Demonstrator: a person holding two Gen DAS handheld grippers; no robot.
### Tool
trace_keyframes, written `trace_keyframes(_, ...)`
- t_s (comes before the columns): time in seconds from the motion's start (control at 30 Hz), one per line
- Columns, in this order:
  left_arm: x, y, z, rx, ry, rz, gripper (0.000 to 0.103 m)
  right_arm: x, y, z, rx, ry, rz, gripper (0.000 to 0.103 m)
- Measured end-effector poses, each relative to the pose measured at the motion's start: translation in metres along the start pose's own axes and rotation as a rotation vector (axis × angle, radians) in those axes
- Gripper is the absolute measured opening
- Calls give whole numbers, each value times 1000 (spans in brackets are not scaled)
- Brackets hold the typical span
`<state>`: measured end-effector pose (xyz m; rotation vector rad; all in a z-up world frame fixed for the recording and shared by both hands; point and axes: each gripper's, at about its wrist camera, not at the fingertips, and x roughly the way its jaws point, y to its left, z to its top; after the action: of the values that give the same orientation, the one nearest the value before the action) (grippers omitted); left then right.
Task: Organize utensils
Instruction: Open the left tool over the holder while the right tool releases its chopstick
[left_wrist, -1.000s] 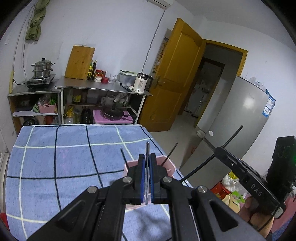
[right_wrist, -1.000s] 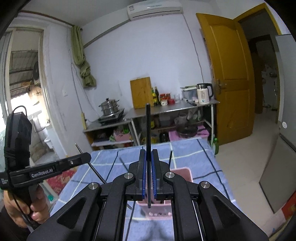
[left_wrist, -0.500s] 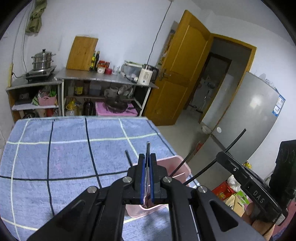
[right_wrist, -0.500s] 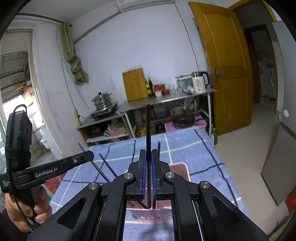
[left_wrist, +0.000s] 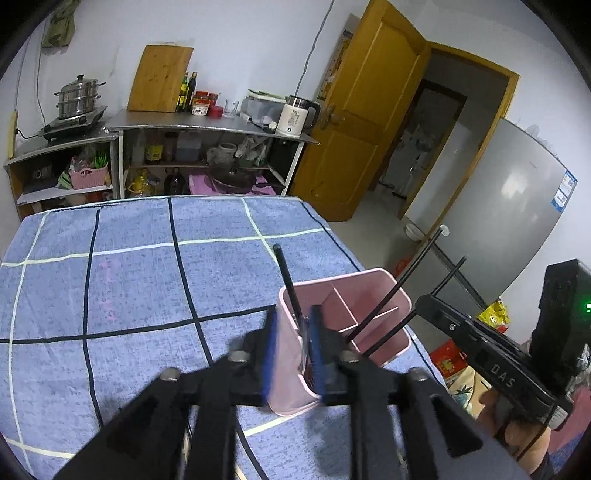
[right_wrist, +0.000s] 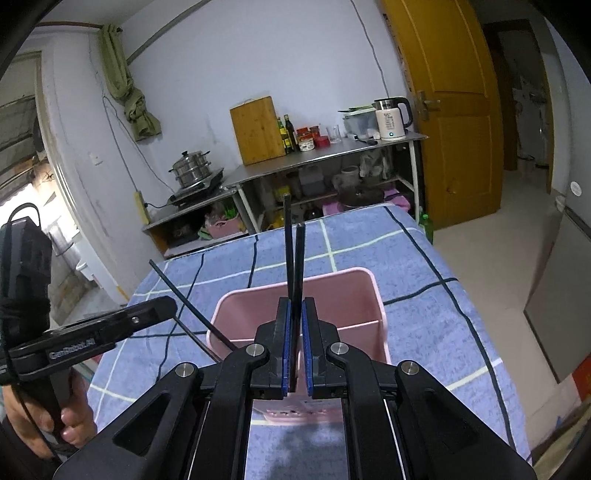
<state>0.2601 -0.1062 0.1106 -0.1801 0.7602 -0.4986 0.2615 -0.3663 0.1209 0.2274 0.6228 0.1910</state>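
Left wrist view: table covered with a blue cloth (left_wrist: 129, 280) with dark and pale grid lines, a faint pink stain left of centre. Pink utensil holder (left_wrist: 369, 295) stands at the table's right edge, divided into compartments. Left gripper (left_wrist: 291, 350) sits at the holder's near wall, blurred; its jaws are opening, blue pads apart, and a black chopstick (left_wrist: 286, 280) stands between them, lower end inside the near-left compartment; the pads do not clearly press on it. Two more black sticks (left_wrist: 402, 284) lean out of the right side of the holder, running to the right gripper (left_wrist: 428, 306) at the frame's right, a hand (left_wrist: 517, 435) under it. Behind: steel shelf table (left_wrist: 207, 125) with wooden cutting board (left_wrist: 160, 79), bottles, jars and white kettle (left_wrist: 295, 116); stacked steamer pot (left_wrist: 77, 96) on a burner at left; yellow door (left_wrist: 369, 122) open; grey fridge (left_wrist: 498, 206) at right.

Right wrist view: right gripper (right_wrist: 294, 350) is over the holder (right_wrist: 258, 306), jaws opening by a sliver, two upright black chopsticks (right_wrist: 295, 258) in the narrow gap, bottoms hidden; cannot tell whether the pads still touch them. Left gripper (right_wrist: 162, 310) at frame left, a stick (right_wrist: 184, 299) slanting past it into the holder. Same cloth (right_wrist: 406, 280), shelf, board, kettle, door; green cloth (right_wrist: 129, 92) hung on the wall, window at far left.
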Motion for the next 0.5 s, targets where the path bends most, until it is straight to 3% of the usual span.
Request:
trace_keyframes(0.13,-15,-3,1,9,-31,-13,30,-10,4,1,-11,-25,5,15)
trace_keyframes(0.5,-75,-3,-4,23,-131,2,34,-58,17,-2,-41,-130,1,16)
